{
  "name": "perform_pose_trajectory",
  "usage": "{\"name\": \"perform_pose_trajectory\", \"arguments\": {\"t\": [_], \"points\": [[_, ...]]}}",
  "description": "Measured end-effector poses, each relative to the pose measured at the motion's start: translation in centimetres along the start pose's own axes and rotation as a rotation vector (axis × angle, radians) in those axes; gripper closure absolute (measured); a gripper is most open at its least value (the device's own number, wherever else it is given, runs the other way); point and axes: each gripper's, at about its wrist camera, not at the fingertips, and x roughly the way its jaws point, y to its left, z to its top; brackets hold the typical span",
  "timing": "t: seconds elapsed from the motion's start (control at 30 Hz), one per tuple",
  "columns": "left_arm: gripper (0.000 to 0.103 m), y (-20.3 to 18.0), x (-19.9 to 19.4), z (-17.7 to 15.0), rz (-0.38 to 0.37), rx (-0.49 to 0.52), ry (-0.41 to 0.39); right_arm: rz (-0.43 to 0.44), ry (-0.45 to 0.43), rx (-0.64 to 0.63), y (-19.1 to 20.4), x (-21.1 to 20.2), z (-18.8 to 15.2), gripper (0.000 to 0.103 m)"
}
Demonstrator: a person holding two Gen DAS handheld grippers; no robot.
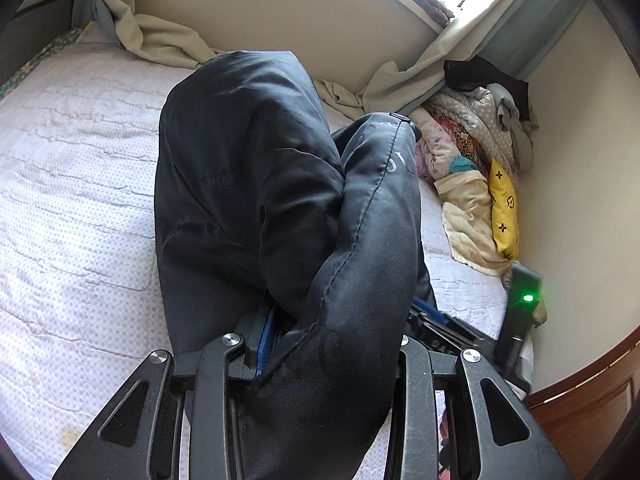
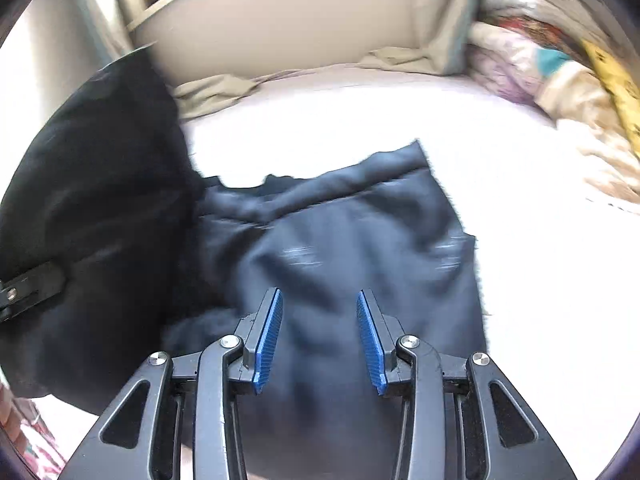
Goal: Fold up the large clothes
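A dark navy padded jacket (image 1: 248,184) lies on the bed. In the left wrist view a thick fold of it bulges up out of my left gripper (image 1: 320,344), which is shut on the fabric. One blue pad (image 1: 266,336) shows; the other finger is buried in cloth. In the right wrist view, which is blurred, the flat part of the jacket (image 2: 360,240) spreads below my right gripper (image 2: 319,294). Its blue pads stand apart and hold nothing. The lifted fold (image 2: 100,184) rises at the left, with a black part of the other gripper (image 2: 28,286) on it.
The bed has a white dotted quilt (image 1: 72,200). A pile of mixed clothes (image 1: 472,152) and a yellow cushion (image 1: 504,208) lie against the wall on the right. A beige curtain (image 1: 160,36) hangs onto the far side. A wooden bed frame (image 1: 592,400) is at the lower right.
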Motion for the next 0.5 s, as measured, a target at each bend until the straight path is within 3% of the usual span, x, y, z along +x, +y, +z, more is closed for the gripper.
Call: {"name": "perform_pose_trajectory", "arguments": {"t": [0.17,0.4,0.5], "points": [[0.064,-2.0,0.9,0.1,0.011,0.037,0.011,-0.012,0.065,0.008,-0.8,3.6,-1.5,0.071],[0.064,-4.2,2.7,-0.4,0.052,0.114,0.041,-0.102,0.033,-0.11,1.9,6.1,-3.4,0.071],[0.064,-5.9,4.0,-0.9,0.091,0.176,0.051,-0.097,0.032,-0.103,1.3,7.2,-3.5,0.072]]}}
